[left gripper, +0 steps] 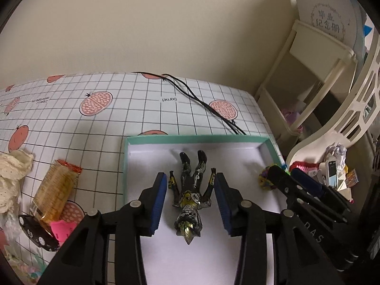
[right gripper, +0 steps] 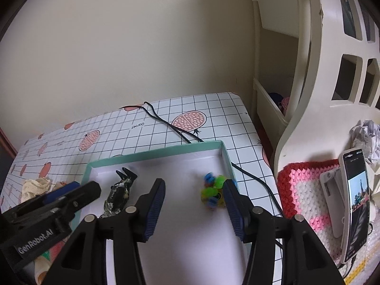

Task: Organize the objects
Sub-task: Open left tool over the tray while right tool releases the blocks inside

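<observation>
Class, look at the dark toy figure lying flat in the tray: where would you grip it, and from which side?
Grip the toy figure across its torso, coming from above. It lies flat on the tray floor, legs pointing away, arms splayed. The torso is its thickest part; the limbs are thin. The left gripper, jaws open, already straddles it.

Glossy plastic figure in matt cardboard box (crocheted yarn mat alongside)
</observation>
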### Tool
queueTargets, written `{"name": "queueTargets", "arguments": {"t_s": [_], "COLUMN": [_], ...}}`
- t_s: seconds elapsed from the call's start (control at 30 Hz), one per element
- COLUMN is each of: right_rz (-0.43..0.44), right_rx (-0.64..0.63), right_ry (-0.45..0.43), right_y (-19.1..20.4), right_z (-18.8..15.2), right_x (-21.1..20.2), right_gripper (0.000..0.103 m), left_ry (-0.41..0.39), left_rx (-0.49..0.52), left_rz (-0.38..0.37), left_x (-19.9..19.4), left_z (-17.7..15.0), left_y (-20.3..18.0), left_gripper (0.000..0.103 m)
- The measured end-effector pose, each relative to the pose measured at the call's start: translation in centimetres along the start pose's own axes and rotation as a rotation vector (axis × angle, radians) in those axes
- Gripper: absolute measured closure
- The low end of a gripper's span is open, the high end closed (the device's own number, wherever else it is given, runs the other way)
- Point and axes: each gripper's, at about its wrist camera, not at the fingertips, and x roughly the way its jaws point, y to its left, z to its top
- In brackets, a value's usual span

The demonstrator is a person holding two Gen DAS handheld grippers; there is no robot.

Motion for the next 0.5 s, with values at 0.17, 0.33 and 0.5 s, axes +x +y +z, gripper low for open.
{"name": "queueTargets", "arguments": {"t_s": [0.17, 0.33, 0.5], "right_rz": [-0.003, -0.011, -0.021], "right_rx": [0.007, 0.004, 0.013], "right_ry": [-0.011, -0.014, -0.009], "right_y": [0.1, 0.2, -0.1], "right_z": [0.0, 0.0, -0.1], "right_x": [-0.5, -0.5, -0.2], "right_gripper": [0.041, 0.033, 0.022], "left_ry": [-0.029, -0.048, -0.067], "left_rx": [-0.007, -0.019, -0.031], "left_rz": [0.014, 0.029, 0.053], "left_x": [-1.1, -1.7, -1.9], "left_z": [0.5, 0.7, 0.8], "left_y": [0.4, 1.1, 2.0], "left_gripper": [0.045, 0.028, 0.014]}}
